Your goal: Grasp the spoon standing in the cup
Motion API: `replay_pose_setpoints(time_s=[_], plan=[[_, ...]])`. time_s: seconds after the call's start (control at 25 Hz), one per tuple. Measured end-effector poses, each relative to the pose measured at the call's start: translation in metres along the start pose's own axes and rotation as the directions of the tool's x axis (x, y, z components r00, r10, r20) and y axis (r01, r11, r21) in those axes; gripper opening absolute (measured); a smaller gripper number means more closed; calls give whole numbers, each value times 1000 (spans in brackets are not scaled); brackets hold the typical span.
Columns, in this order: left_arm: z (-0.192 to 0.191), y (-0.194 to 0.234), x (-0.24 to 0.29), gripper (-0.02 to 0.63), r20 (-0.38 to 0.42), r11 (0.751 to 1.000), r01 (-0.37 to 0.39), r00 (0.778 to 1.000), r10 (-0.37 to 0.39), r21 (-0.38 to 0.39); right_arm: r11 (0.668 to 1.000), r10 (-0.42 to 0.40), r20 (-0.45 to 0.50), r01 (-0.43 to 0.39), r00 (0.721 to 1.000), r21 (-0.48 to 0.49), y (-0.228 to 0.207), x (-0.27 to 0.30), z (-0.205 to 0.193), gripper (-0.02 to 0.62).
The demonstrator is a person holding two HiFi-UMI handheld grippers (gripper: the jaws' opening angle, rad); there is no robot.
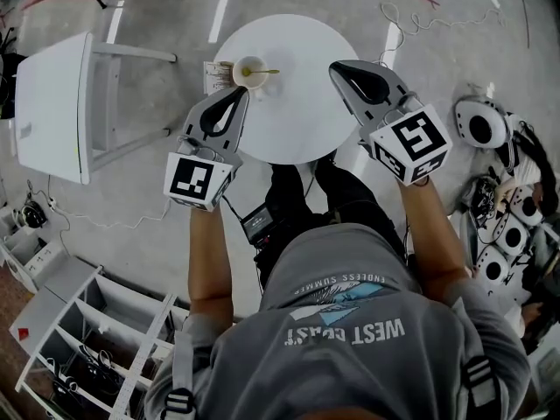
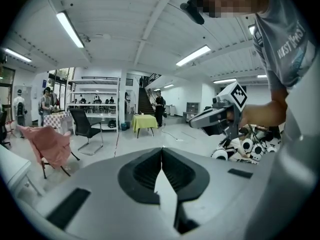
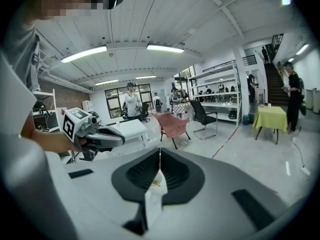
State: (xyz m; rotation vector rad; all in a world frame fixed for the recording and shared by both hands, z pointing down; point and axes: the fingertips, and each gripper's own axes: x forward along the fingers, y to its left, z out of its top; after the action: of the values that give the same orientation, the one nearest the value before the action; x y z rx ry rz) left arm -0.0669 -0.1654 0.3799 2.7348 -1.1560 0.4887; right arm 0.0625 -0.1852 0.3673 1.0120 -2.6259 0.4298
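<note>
Round white tabletop [image 1: 302,121]. Over it, left tool [image 1: 241,93] and right tool [image 1: 336,66], both with jaws pressed together, nothing held. Pale cup [image 1: 249,71] just beyond left tool's tip; spoon [image 1: 264,73] inside, handle leaning right.

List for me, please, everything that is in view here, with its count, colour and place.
round table: one, white, in front of the person
cup: one, cream, on the round table's far left part
spoon: one, yellowish, in the cup, handle out over the rim
rectangular table: one, white, at the left
shelf unit: one, white, on the floor at the lower left
round devices: several, white with dark centres, on the floor at the right
cable: one, white, on the floor beyond the round table
shirt: one, grey, on the person
left claw: one, grey, shut, near the cup
right claw: one, grey, shut, over the round table's right part
</note>
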Motion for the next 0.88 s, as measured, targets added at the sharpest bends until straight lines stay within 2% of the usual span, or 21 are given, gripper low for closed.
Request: replay_pose_setpoints(time_s=[0.88], plan=[[-75,2,69,11,-110,998,57,992,-59,-23,998,-6,-57,9,998,58,-18,28,-48,3]])
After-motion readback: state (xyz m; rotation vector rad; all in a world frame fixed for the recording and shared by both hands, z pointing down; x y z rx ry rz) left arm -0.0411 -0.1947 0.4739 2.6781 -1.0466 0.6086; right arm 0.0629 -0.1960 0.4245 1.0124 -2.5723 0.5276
